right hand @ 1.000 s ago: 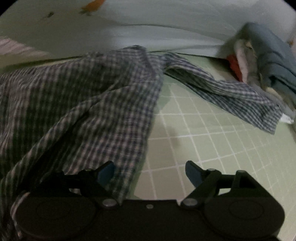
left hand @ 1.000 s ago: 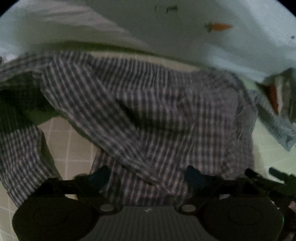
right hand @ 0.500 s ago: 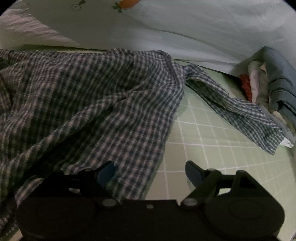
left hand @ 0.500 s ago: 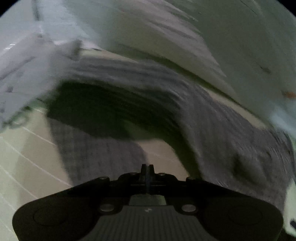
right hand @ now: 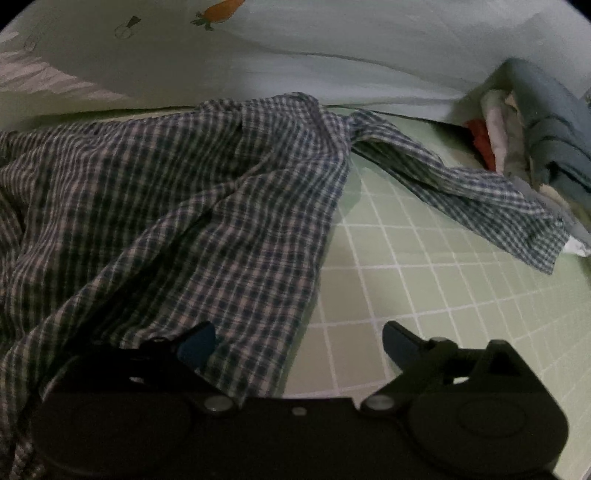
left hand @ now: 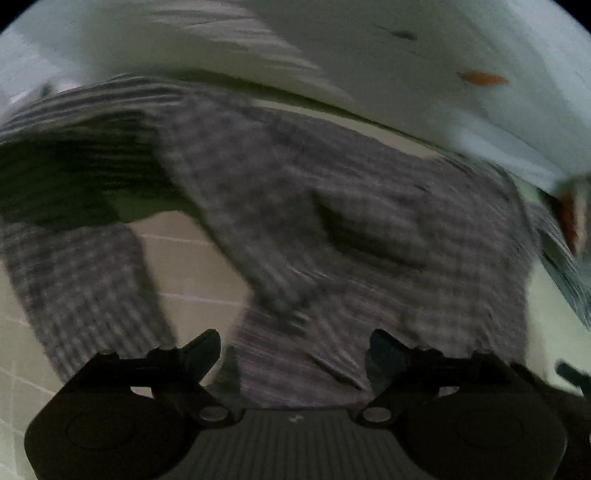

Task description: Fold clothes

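A navy-and-white checked shirt (right hand: 192,206) lies rumpled on the green grid mat (right hand: 424,266), one sleeve (right hand: 472,192) stretched to the right. The left wrist view is blurred by motion; there the shirt (left hand: 332,221) fills the middle. My left gripper (left hand: 295,350) hovers over the shirt's near edge, its jaws opening, and the pads press on nothing. My right gripper (right hand: 299,339) is over the shirt's right hem, jaws opening wide; the left fingertip (right hand: 195,343) is above cloth and the right one above bare mat. Neither holds the fabric.
A pile of folded clothes (right hand: 535,140), blue, white and red, sits at the mat's far right. A pale sheet with carrot prints (right hand: 221,11) hangs behind the mat. The mat's right half (right hand: 443,295) shows bare grid.
The left gripper shut, swung left, then came back over the shirt with its jaws apart again. The right gripper's jaws spread a little wider; its view shifted slightly.
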